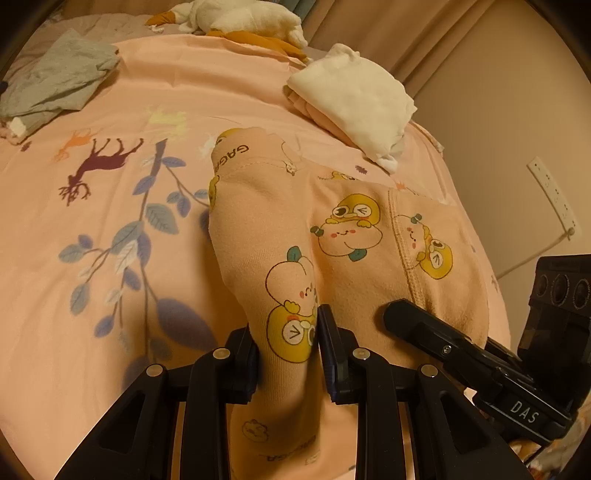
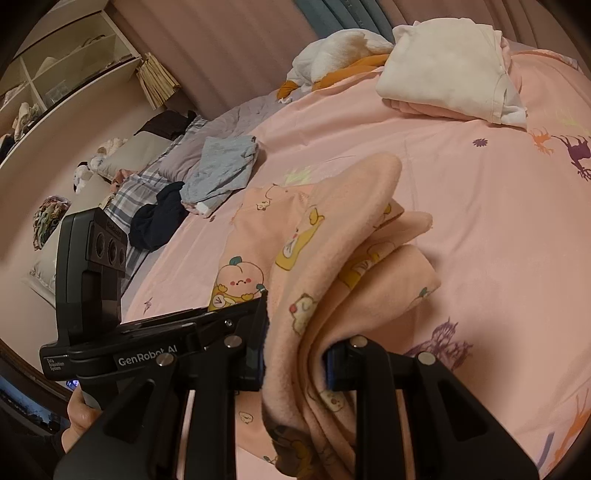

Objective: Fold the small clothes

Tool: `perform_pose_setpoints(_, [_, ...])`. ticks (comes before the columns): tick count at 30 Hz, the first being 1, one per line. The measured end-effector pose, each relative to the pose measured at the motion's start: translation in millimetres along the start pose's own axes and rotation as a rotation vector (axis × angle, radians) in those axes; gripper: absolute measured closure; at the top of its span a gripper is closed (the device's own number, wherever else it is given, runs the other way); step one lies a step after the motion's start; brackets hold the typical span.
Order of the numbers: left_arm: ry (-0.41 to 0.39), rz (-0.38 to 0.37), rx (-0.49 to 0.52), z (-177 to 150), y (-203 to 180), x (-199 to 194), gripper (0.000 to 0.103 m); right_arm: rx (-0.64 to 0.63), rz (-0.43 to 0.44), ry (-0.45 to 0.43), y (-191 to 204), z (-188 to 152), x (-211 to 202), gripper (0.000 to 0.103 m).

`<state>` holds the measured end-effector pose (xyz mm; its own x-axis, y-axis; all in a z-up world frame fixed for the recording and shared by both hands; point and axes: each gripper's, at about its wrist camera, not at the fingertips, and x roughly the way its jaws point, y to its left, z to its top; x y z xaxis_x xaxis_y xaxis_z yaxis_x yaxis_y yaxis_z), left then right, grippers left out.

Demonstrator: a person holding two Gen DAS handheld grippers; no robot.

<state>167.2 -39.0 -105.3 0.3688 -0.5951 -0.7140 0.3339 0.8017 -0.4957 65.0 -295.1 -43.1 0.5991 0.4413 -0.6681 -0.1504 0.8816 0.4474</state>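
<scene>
Two jaws, both clamped on the same peach cartoon-print garment (image 1: 354,236). My left gripper (image 1: 288,347) has its jaws drawn in narrow on a bunched fold of the fabric, the cloth pinched between the pads where a yellow cartoon figure sits. From there the garment stretches away from me, draped up off the pink bedsheet (image 1: 110,221) near the jaws and lying on it farther out.

My right gripper (image 2: 295,365) is likewise closed to a slim gap on a thick gather of the same garment, several layers hanging in folds around and below the jaws. In the left wrist view the right gripper's finger lies just beside my left one, over the cloth.

Garment sits mid-bed, on the sheet with the deer and leaf print. White folded clothing (image 1: 354,103) rests on a pink piece beyond it, toward the bed's far edge. Grey folded garment (image 1: 55,85) lies well apart on the other side; a dark navy item (image 2: 159,221) is beside it in the right wrist view. White and orange plush toy (image 1: 240,18) at the head of the bed. A hand (image 2: 79,421) shows under the left gripper's handle.
</scene>
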Motion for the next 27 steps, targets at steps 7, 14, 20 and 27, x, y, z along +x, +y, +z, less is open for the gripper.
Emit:
perform_pose_setpoints(7, [-0.021,0.02,-0.003,-3.7,-0.5,-6.5,0.077,-0.013,0.026,0.003,17.9,-10.3,-8.1,0.08])
perform_pose_setpoints(14, [-0.033,0.039,-0.014,-14.0,4.8,-21.2,0.077,-0.034,0.048,0.014,38.1,-22.3,-12.9,0.08])
perform_pose_setpoints(20, [-0.061,0.049,-0.028,-25.9,10.4,-40.8,0.077,-0.054,0.071,0.014,56.5,-28.9,-17.9,0.08])
perform_pose_setpoints(27, [-0.093,0.062,-0.044,-36.0,16.7,-60.5,0.077,-0.09,0.091,0.018,78.3,-34.1,-20.9,0.08])
